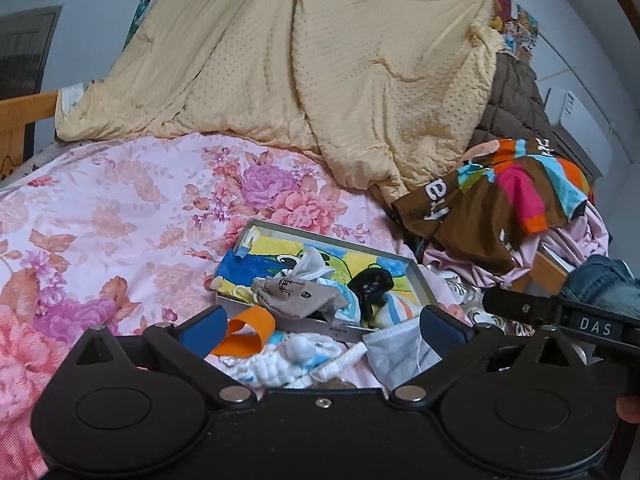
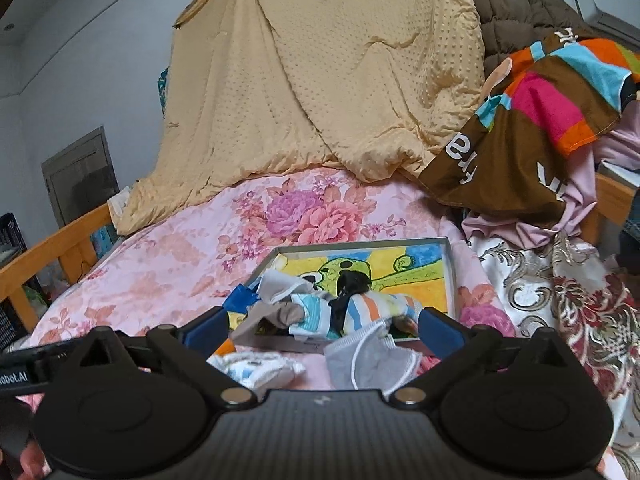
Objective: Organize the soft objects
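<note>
Hovering wide open and empty-handed, the left gripper (image 1: pixel 320 326) and right gripper (image 2: pixel 322 326) face the shallow grey sock-filled tray (image 1: pixel 420 272) at twelve o'clock on the pink floral bedspread (image 1: pixel 120 216).

At your twelve o'clock: dimpled matt cloth quilt (image 1: pixel 320 60). Below it, smooth floral bedsheet (image 1: pixel 120 216); thin metal-rimmed tray (image 2: pixel 450 276); wooden bed rail (image 2: pixel 60 240) at nine.
</note>
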### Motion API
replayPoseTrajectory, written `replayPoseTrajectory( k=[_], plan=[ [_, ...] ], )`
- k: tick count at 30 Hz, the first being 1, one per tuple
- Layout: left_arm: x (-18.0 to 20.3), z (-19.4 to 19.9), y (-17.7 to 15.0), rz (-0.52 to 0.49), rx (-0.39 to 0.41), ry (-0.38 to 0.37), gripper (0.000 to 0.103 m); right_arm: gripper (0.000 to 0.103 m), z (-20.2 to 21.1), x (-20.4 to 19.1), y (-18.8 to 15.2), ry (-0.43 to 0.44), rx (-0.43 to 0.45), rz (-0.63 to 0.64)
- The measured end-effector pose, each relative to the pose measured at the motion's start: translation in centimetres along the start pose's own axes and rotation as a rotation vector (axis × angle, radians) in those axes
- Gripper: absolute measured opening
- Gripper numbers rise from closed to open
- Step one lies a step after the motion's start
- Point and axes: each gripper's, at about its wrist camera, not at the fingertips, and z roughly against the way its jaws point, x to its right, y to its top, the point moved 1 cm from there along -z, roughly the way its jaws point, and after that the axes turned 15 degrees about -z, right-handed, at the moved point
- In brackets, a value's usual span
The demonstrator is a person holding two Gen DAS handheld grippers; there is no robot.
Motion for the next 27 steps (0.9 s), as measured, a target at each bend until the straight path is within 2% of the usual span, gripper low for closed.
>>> replayPoseTrajectory(
  k=[11, 19, 27],
  plan=[
    [0.9, 4.1, -1.9, -0.050, -0.023, 0.028, 0.102, 0.103, 4.1, -1.1, -3.2, -0.008, -0.013, 0.096],
    [1.3, 6.5, -4.4, -0.056, -0.035, 0.060, 0.102, 0.103, 5.6, -1.2, -5.2, -0.036, -0.058, 0.118],
    [1.5, 7.9, -6.5, -0.112, -0.057, 0.078, 0.102, 0.103, 6.5, -1.4, -6.9, -0.059, -0.101, 0.144]
  ],
)
